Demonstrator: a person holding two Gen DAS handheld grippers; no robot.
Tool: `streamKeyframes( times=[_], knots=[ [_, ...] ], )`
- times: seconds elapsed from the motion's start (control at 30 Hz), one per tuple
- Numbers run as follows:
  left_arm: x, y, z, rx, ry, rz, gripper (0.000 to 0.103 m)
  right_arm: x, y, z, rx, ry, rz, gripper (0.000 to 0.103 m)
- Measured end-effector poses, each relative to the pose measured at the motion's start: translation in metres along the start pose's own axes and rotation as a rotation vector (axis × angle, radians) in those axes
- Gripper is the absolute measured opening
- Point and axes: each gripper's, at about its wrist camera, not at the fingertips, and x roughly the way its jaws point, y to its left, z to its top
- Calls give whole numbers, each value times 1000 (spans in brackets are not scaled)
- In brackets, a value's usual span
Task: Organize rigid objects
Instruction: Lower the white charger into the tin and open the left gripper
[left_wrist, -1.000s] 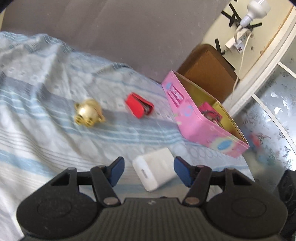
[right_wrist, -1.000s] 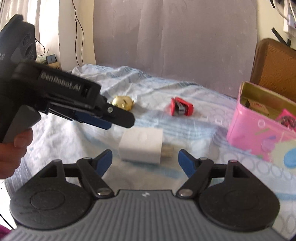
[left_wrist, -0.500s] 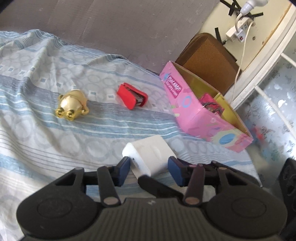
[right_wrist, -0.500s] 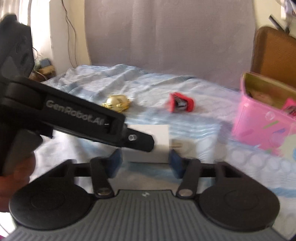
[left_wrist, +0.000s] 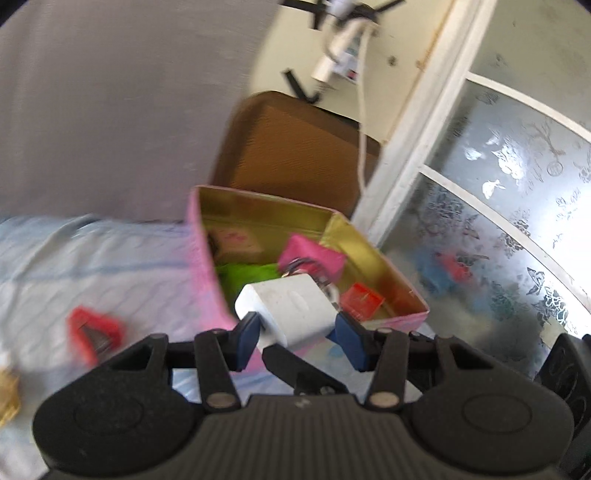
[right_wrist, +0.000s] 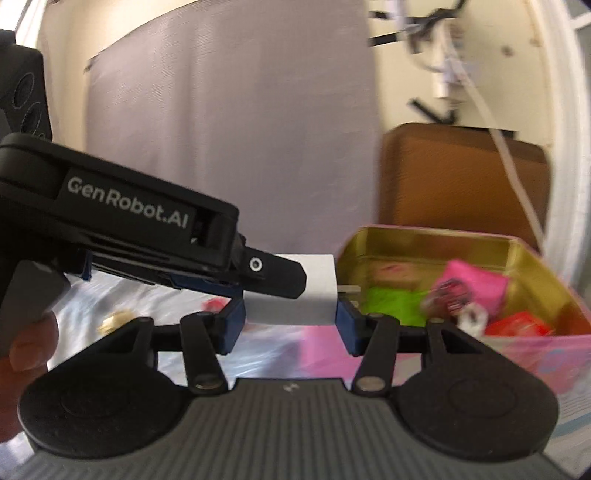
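Both grippers are shut on the same white charger block (left_wrist: 291, 310), which is lifted off the bed. My left gripper (left_wrist: 295, 332) pinches it between its blue pads, just over the near wall of the pink box (left_wrist: 207, 273). In the right wrist view my right gripper (right_wrist: 290, 323) pinches the charger (right_wrist: 306, 295) from its sides, and the left gripper's black body (right_wrist: 122, 225) crosses in from the left. The charger's metal prongs point toward the open pink box (right_wrist: 517, 350). A red stapler (left_wrist: 96, 332) and a gold trinket (left_wrist: 7, 391) lie on the bed.
The pink box has a gold inside (left_wrist: 362, 251) and holds a green item, a pink pouch (left_wrist: 314, 254), keys and a red packet. A brown chair back (left_wrist: 291, 151) stands behind it. A frosted glass door (left_wrist: 517, 221) is to the right. The bedsheet (left_wrist: 74, 266) is pale blue striped.
Both grippers closed on the white charger, lifted it off the bed and carried it right, up to the pink box. The stapler and gold trinket stayed on the bed.
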Motion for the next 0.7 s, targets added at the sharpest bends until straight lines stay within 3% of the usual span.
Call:
streamKeyframes(
  times=[0.1,0.23,0.47,0.53,0.7],
  knots=[
    [35,-16,13,21,35,-16,45,7,-31,4,30,4,-44,55],
    [83,-26,23,18,125,-9,45,29,-74,6,104,77,-45,56],
    [148,-19,33,-100,269,-26,46,76,-130,12,183,245,-32,55],
    [163,-23,35,-110,276,-22,47,80,-134,9,168,255,-69,55],
    [183,-38,38,-38,243,80,60,89,-139,14,94,214,-145,60]
  ],
)
